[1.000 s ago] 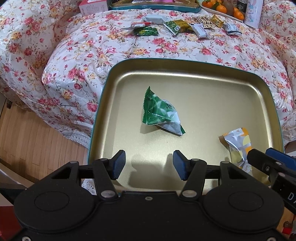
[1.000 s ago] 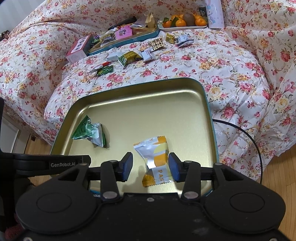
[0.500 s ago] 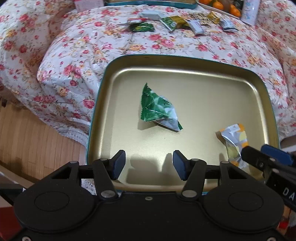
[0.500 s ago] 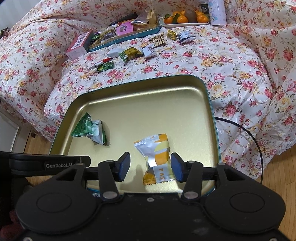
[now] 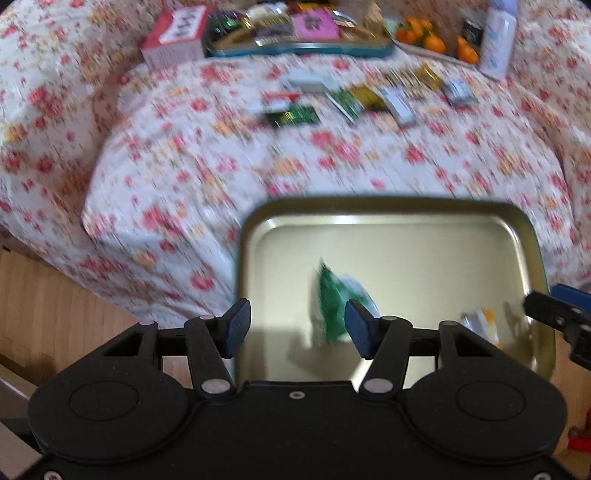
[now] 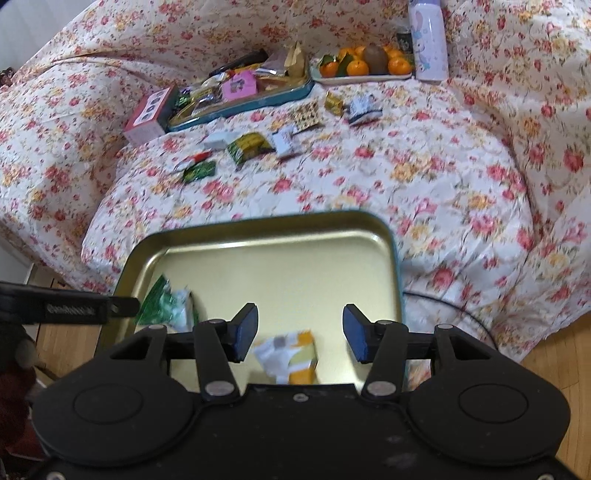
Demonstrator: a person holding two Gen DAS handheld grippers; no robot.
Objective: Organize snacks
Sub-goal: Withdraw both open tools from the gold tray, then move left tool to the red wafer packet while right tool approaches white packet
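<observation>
A gold tray (image 5: 388, 214) (image 6: 258, 229) lies at the near edge of the flowered cover. In it lie a green snack packet (image 5: 332, 306) (image 6: 162, 302) and a yellow-and-silver packet (image 6: 291, 354) (image 5: 484, 325). My left gripper (image 5: 295, 328) is open and empty above the tray's near left corner. My right gripper (image 6: 299, 328) is open and empty above the yellow packet. Several loose snacks (image 6: 247, 146) (image 5: 347, 101) lie on the cover farther back. Both views are blurred.
A teal tray full of snacks (image 6: 236, 88) (image 5: 295, 33), a pink box (image 6: 147, 114), a plate of oranges (image 6: 362, 66) and a white bottle (image 6: 428, 40) stand at the back. Wooden floor (image 5: 55, 314) lies left of the cover. A black cable (image 6: 461, 317) runs right of the gold tray.
Both grippers have pulled back and tilted up, so the gold tray sits lower and the far snacks come into view. The right gripper's jaws have opened wider.
</observation>
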